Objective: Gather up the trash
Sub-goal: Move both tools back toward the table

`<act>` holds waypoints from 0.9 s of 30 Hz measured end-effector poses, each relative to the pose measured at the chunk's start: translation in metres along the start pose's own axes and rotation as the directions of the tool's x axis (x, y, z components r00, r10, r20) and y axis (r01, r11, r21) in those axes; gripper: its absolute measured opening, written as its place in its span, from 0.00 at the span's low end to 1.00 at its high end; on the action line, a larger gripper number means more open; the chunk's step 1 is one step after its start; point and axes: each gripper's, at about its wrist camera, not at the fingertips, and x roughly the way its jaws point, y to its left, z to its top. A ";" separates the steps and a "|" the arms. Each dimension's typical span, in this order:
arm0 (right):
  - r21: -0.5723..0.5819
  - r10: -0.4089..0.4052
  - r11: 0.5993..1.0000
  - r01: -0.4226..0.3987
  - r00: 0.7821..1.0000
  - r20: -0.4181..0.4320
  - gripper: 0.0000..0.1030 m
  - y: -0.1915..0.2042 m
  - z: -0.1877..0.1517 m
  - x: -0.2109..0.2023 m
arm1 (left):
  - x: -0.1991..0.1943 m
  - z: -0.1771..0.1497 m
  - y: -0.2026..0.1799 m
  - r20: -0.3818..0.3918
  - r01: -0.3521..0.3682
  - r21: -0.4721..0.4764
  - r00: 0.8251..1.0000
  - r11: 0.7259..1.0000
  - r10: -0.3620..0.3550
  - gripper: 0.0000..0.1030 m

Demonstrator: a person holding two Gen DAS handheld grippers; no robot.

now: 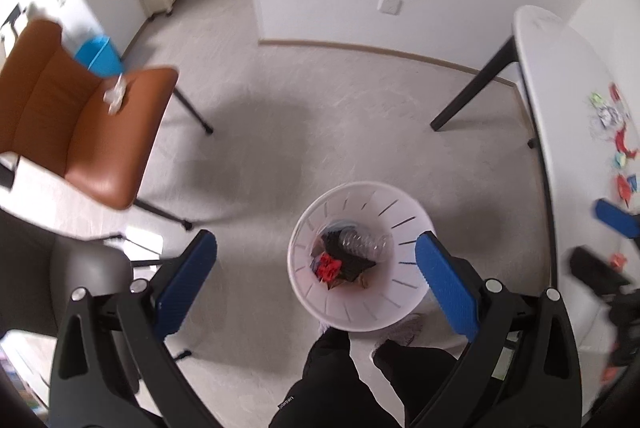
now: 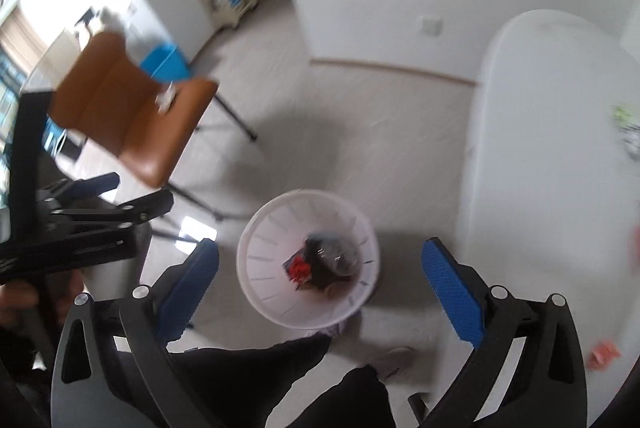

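Chair (image 1: 92, 131): at about ten o'clock in the left wrist view, brown seat, with a crumpled white wrapper (image 1: 115, 95) lying on it near the back edge.
Wrapper handling: it looks light, soft and crushable; I judge a pinch across its bunched middle would hold, and it could slip or blow off if nudged.
Left hand-held gripper (image 1: 316, 280): released, blue pads spread wide, nothing between them, pointing down above the bin.
Bin (image 1: 320, 308): white slotted basket on the floor at six o'clock, just ahead of the person's shoes; inside lie a clear plastic bottle (image 1: 366, 244), red scraps (image 1: 328, 268) and dark packaging.
Right hand-held gripper (image 2: 320, 286): released and empty, jaws wide, also above the bin.
Desk (image 1: 560, 99): white top at three o'clock, carrying scattered paper scraps (image 1: 612, 123) in red, green and white.
Scraps handling: thin, flat and flimsy by the look; likely best taken at a raised fold or edge, since flat ones resist pinching.
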 end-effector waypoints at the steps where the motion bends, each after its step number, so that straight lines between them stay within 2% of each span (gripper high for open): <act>1: 0.015 -0.019 1.000 0.018 1.000 0.017 0.97 -0.008 -0.002 -0.010 | -0.005 0.003 -0.009 0.014 0.005 0.024 1.000 1.000 -0.005 0.92; 5: 0.089 -0.124 0.989 0.118 0.991 0.056 0.97 -0.050 -0.020 -0.053 | -0.016 0.011 -0.041 0.042 0.027 0.087 0.999 0.996 -0.030 0.92; 9: 0.168 -0.230 0.962 0.217 0.971 0.060 0.97 -0.095 -0.047 -0.083 | -0.023 0.017 -0.081 0.049 0.067 0.151 0.996 0.986 -0.075 0.92; 14: 0.289 -0.298 0.918 0.270 0.953 0.058 0.97 -0.142 -0.085 -0.110 | -0.031 0.015 -0.139 0.034 0.128 0.243 0.990 0.961 -0.141 0.92; 18: 0.404 -0.338 0.867 0.291 0.940 0.047 0.97 -0.183 -0.121 -0.129 | -0.039 0.009 -0.198 0.005 0.183 0.347 0.980 0.920 -0.197 0.92; 21: 0.459 -0.358 0.836 0.301 0.933 0.041 0.97 -0.207 -0.141 -0.138 | -0.044 0.002 -0.239 -0.004 0.198 0.420 0.976 0.886 -0.217 0.92; 27: 0.523 -0.365 0.800 0.294 0.930 0.035 0.97 -0.243 -0.173 -0.149 | -0.052 -0.012 -0.305 -0.029 0.222 0.542 0.969 0.811 -0.246 0.92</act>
